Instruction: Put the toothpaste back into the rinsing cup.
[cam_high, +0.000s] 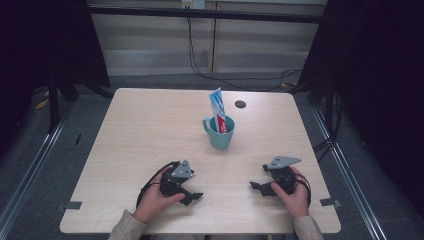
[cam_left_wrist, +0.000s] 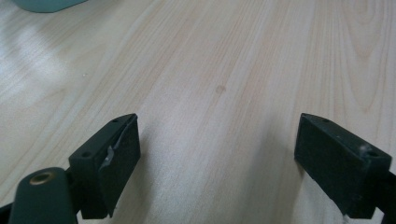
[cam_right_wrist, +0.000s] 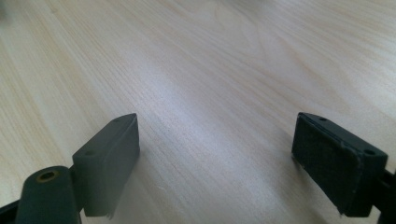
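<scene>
We count one teal mug (cam_high: 220, 132) holding one toothpaste tube (cam_high: 218, 111), mid-table (cam_high: 135, 130), and two grippers. The mug stands well beyond and between our left gripper (cam_high: 192, 196) and right gripper (cam_high: 256, 187), both released, jaws apart, empty.
</scene>
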